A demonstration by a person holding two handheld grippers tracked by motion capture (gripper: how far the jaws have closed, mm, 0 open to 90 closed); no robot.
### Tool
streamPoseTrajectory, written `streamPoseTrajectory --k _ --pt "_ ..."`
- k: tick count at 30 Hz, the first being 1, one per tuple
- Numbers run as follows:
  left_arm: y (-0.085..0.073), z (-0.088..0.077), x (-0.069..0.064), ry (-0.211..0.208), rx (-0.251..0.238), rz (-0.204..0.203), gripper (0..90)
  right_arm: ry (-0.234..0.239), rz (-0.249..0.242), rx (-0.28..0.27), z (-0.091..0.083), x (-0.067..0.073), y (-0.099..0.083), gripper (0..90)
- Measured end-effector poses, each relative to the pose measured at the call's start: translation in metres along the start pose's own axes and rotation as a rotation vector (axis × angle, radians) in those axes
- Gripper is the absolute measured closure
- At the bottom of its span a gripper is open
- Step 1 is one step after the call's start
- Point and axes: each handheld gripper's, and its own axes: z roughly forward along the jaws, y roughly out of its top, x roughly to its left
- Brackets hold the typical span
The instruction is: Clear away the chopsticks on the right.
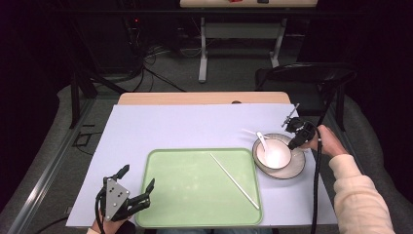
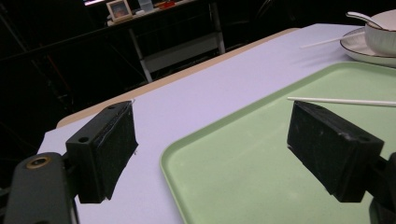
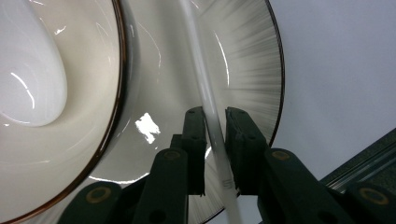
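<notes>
A white chopstick (image 3: 208, 109) is clamped between the jaws of the right gripper (image 3: 215, 135), directly above the plate (image 3: 252, 60) carrying the bowl (image 3: 70, 107) and spoon (image 1: 262, 140). The left gripper (image 2: 210, 149) is held wide apart, empty, straddling the green tray's (image 2: 243, 177) near corner; a second chopstick (image 2: 341, 101) is seen just beyond its jaw.

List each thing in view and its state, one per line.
Left claw: open, empty, at the tray's near left corner.
Right claw: shut on a white chopstick over the plate.
Second chopstick: flat on the green tray.
Bowl: upright on the plate.
Spoon: resting in bowl.
</notes>
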Motion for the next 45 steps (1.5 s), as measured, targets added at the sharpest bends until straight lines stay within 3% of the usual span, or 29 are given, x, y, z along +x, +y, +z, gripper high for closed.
streamPoseTrajectory --k 11,18,19,21,22,23,34,45 --pt "0.0 0.0 0.0 0.002 0.0 -0.001 15.3 -0.005 0.017 -0.021 0.004 0.005 -0.006 83.5" --pt "0.0 0.0 0.0 0.002 -0.001 -0.001 15.3 -0.049 0.064 -0.057 -0.006 0.008 -0.008 83.8" --pt "0.0 0.0 0.0 0.002 -0.001 -0.001 15.3 -0.051 0.104 -0.048 -0.009 0.011 -0.009 83.9" --pt "0.0 0.0 0.0 0.0 0.0 0.0 15.3 -0.065 0.087 -0.065 -0.013 0.011 -0.01 83.9" --pt "0.0 0.0 0.0 0.001 0.0 0.0 15.3 -0.072 0.121 -0.063 -0.016 0.014 -0.011 83.9" --pt "0.0 0.0 0.0 0.001 0.001 0.0 15.4 -0.078 0.105 -0.078 -0.018 0.013 -0.011 83.9" --pt "0.0 0.0 0.0 0.0 -0.001 -0.002 15.3 -0.141 0.208 -0.155 -0.059 0.023 -0.009 83.9" --pt "0.0 0.0 0.0 0.0 0.0 0.0 15.4 -0.176 0.215 -0.191 -0.092 0.05 0.001 83.9"
